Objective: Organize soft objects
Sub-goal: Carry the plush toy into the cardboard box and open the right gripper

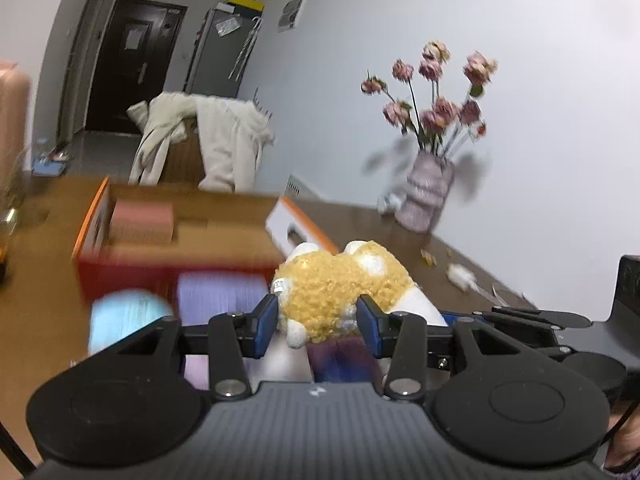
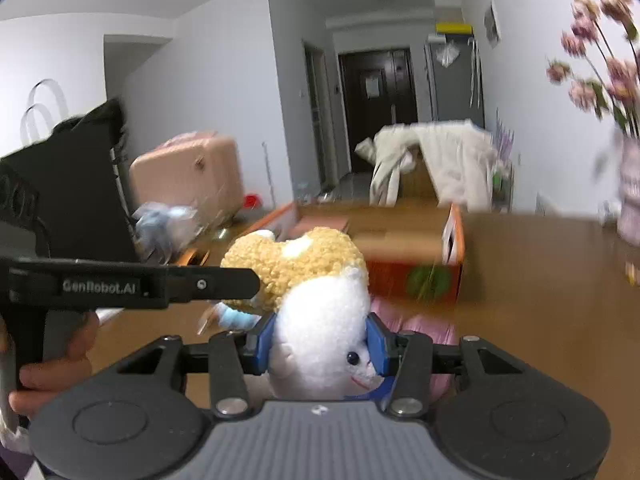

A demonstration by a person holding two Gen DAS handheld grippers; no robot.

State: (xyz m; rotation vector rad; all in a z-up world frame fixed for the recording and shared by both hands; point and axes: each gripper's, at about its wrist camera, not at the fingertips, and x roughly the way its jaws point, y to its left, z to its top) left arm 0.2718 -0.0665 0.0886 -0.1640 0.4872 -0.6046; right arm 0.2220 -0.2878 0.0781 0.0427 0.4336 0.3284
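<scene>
Wooden table (image 2: 540,280), white-walled room

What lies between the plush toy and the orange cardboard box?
In the left wrist view, a purple soft item lies between the plush toy and the orange cardboard box. It is too blurred to identify further.

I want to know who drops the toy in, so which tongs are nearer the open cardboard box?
Probably left. The left tongs grip the plush toy's tan end toward the cardboard box. The right tongs grip its white head, farther from the box.
</scene>
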